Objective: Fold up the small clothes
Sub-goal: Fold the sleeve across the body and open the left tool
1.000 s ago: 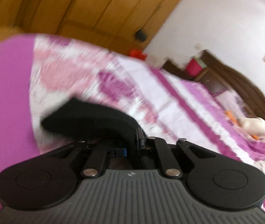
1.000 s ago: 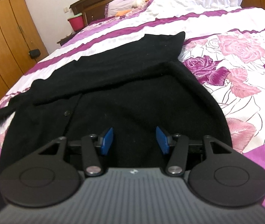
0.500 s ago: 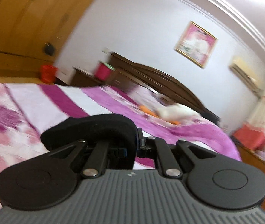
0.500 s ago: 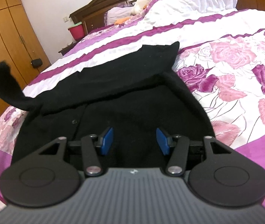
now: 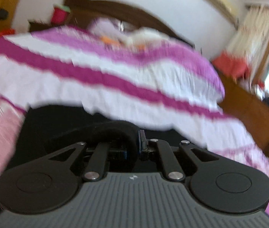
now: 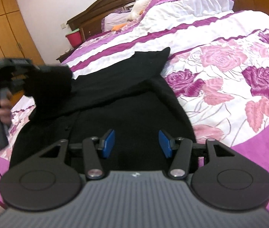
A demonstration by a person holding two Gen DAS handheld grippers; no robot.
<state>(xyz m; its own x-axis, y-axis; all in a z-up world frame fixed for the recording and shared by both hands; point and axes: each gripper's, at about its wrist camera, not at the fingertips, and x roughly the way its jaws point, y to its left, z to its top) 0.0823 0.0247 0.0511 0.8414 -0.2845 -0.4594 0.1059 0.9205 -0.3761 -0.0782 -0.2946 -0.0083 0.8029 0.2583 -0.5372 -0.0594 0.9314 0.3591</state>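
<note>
One black garment (image 6: 126,95) under right tongs (image 6: 137,142)

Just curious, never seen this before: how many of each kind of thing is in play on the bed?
Black knit garment: 1
Handheld two-finger grippers: 2, left gripper and right gripper
Pink floral bedspread: 1
Total: 4

Each handheld gripper, the left gripper (image 5: 133,148) and the right gripper (image 6: 137,142), has a ribbed grey body with a small logo, black disc-shaped side plates, black linkage arms with silver screws and blue pads (image 6: 165,142), while blurred, seemingly bare fingers (image 6: 3,106) show.
</note>
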